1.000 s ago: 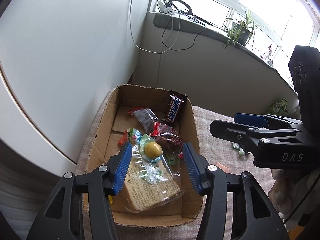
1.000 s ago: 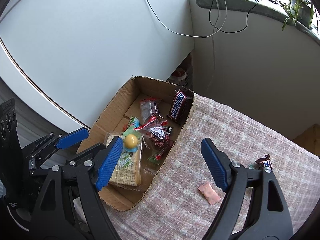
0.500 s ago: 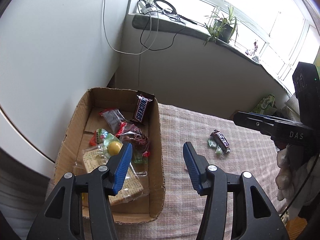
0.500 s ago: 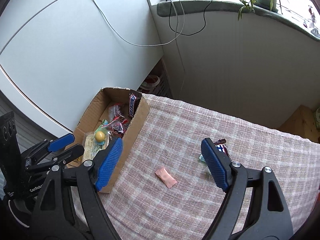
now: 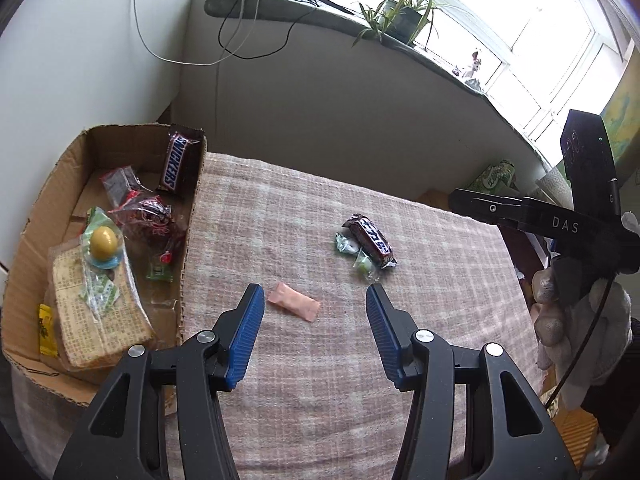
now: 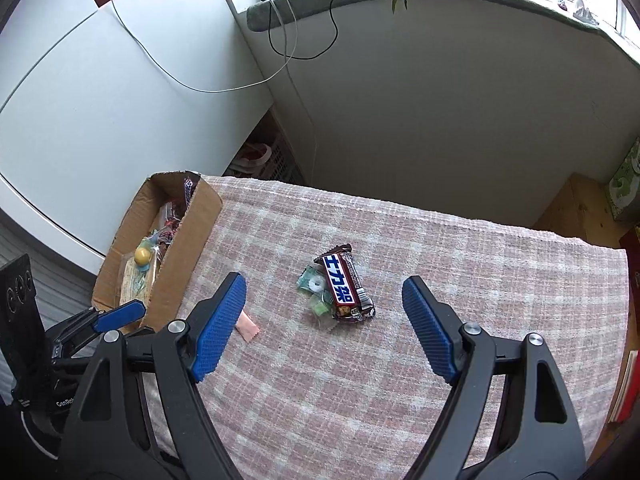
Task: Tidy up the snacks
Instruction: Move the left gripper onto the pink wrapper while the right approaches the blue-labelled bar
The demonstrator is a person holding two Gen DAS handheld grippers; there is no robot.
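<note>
Both my grippers are released and hold nothing: my left gripper hangs over the cloth with the pink sachet lying just ahead between its blue pads, and my right gripper stands wider, with the chocolate bar at about 12 o'clock of its gap. The box sits at 9 o'clock on the cloth, already holding a Snickers, a cracker pack, a yellow ball sweet and some red wrappers. I judge the step in hand to be reaching for the loose snacks still outside the box. To do it well I would bring the left pads down astride the sachet across its short side, low enough to catch so flat a thing without pinching the cloth. With the right I would straddle the bar across its width and keep clear of the two green candies touching its 9 o'clock edge, or they may get dragged along. Hard to read: the sachet is partly hidden behind my right gripper's left pad in the right wrist view, the candies partly tuck under the bar, and the box's near corner is cut off by my left gripper's arm. What lies beneath the red wrappers I cannot tell.
</note>
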